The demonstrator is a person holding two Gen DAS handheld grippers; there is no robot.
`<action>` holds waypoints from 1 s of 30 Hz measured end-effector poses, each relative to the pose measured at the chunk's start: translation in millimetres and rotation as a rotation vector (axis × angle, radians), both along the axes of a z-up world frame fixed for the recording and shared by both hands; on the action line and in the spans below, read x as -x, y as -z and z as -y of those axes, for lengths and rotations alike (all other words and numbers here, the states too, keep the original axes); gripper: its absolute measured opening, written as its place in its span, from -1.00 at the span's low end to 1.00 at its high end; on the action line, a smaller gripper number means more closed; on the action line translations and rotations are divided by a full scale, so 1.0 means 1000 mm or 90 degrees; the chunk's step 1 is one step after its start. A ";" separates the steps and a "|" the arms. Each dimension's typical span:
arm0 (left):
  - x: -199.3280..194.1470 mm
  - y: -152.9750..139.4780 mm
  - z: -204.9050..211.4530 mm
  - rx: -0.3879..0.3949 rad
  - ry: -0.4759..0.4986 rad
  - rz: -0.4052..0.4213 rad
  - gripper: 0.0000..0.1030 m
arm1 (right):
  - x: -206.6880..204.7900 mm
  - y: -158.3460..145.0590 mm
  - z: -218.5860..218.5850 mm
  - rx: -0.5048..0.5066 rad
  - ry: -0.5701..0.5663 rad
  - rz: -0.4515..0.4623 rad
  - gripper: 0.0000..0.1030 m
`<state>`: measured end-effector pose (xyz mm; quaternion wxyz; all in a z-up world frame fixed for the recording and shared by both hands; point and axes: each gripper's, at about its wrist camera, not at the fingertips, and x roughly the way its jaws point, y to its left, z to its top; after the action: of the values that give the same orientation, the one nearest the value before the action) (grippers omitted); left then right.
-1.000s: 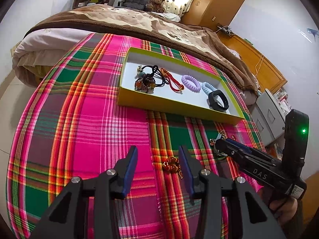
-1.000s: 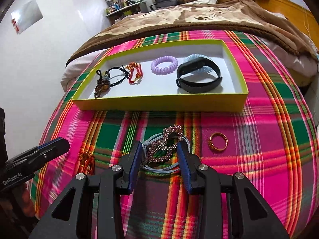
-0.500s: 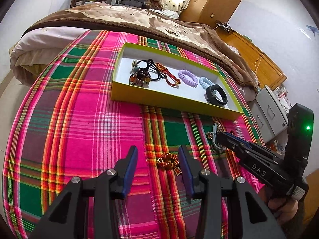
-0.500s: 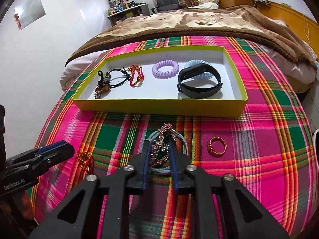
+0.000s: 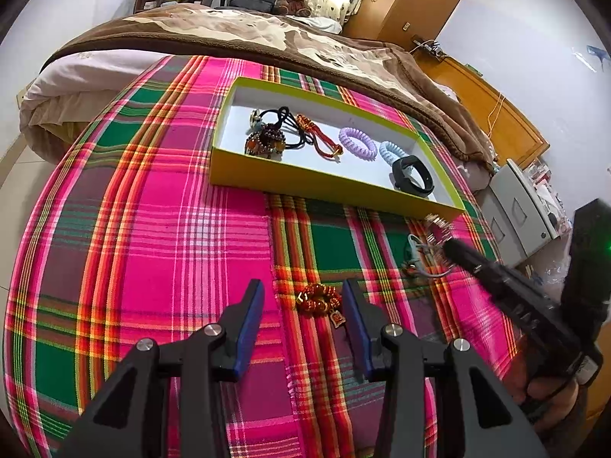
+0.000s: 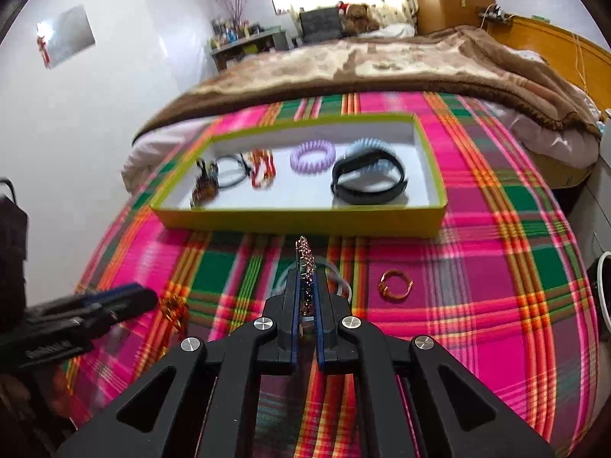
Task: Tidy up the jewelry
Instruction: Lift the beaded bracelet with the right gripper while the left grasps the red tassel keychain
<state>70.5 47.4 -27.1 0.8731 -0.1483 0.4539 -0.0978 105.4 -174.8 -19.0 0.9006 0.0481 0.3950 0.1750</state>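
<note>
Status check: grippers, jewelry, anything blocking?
Right gripper shut on rhinestone piece. Left gripper open over red bead bracelet. Gold ring loose on cloth. Path to tray clear.

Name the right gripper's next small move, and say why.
Probably carry the sparkly hair tie forward over the green box rim: the right gripper is shut on it, and the box's white floor has bare space.

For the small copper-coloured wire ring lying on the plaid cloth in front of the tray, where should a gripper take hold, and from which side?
The copper wire ring lies flat on the plaid cloth, apart from the other pieces, so there is no raised part to grab. Probably best to come down steeply from above, one finger inside the loop and one outside, pinching the thicker knotted section at its near left edge.
</note>
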 end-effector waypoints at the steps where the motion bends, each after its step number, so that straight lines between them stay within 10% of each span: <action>1: 0.000 0.001 0.000 0.001 0.002 -0.002 -0.15 | 0.000 -0.001 0.002 -0.007 0.000 0.002 -0.88; 10: 0.002 0.003 0.006 0.000 0.006 -0.009 -0.15 | 0.001 -0.006 0.029 -0.194 -0.007 0.029 -0.88; 19: 0.003 0.003 0.009 -0.002 0.007 -0.012 -0.15 | -0.034 0.019 0.029 -0.326 -0.016 -0.091 -0.88; 30: 0.005 0.004 0.032 -0.041 0.036 -0.006 0.07 | -0.011 -0.003 0.057 -0.292 0.022 -0.027 -0.88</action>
<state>65.1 15.0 -31.1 0.8720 -0.1078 0.4653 -0.1074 116.4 -232.2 -16.2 0.8605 0.2617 0.3628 0.2436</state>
